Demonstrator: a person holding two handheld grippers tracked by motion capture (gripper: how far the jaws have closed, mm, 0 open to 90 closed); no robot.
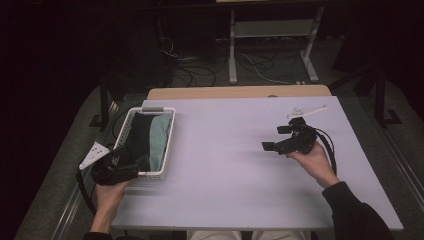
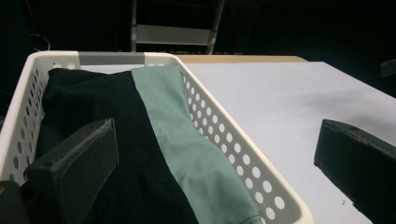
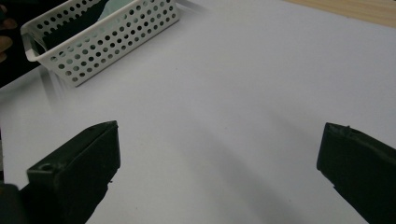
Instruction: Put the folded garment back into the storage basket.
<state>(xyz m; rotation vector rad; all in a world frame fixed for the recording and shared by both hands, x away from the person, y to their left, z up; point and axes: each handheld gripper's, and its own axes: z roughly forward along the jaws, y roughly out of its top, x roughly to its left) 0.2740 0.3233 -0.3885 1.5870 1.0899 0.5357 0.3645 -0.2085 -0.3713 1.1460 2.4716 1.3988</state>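
A white basket (image 1: 168,131) with holes in its walls stood at the left of the high view, on the left part of the pale table (image 1: 225,165). Inside it lay a black cloth (image 1: 134,137) on the left and a green cloth (image 1: 160,140) on the right, side by side and touching. The left gripper (image 1: 131,165) sat at the lower left of that view, at the basket's near end. In the left gripper view its jaws stood wide apart, holding nothing: one jaw lay over the black cloth (image 2: 93,112) at the lower left of the frame, the other over the bare table outside the basket wall (image 2: 224,135) at the lower right. The right gripper (image 1: 276,138) was at the right of the high view, well apart from the basket, above the bare table with its jaws also spread wide and empty. In the right gripper view the basket (image 3: 107,37) showed at the upper left.
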